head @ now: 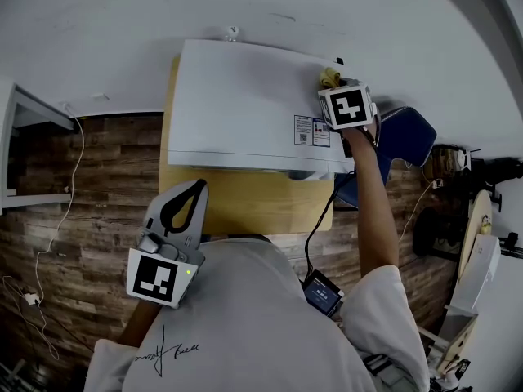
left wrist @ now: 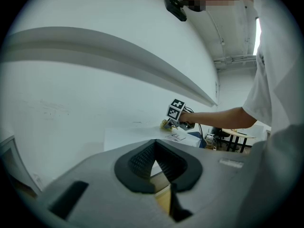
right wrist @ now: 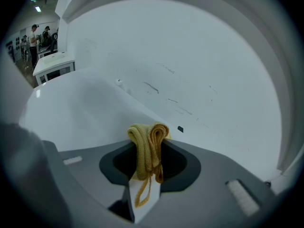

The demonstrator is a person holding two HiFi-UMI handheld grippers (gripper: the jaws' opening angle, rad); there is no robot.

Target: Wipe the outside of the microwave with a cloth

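White microwave [head: 245,113] on a pale wooden table [head: 245,207], set against a white wall [head: 245,6]: that is the head view. The right gripper [head: 333,82] is at the back right corner of the microwave's top, with a yellow cloth [head: 328,76] at its tip. The left gripper [head: 193,188] hangs low beside the person's shirt [head: 261,317], over the table's front edge.

In the left gripper view, its jaws meet at the tips with nothing between them.

In the right gripper view, the jaws pinch the folded yellow cloth, which is bunched upright. The microwave's white top lies just beyond.
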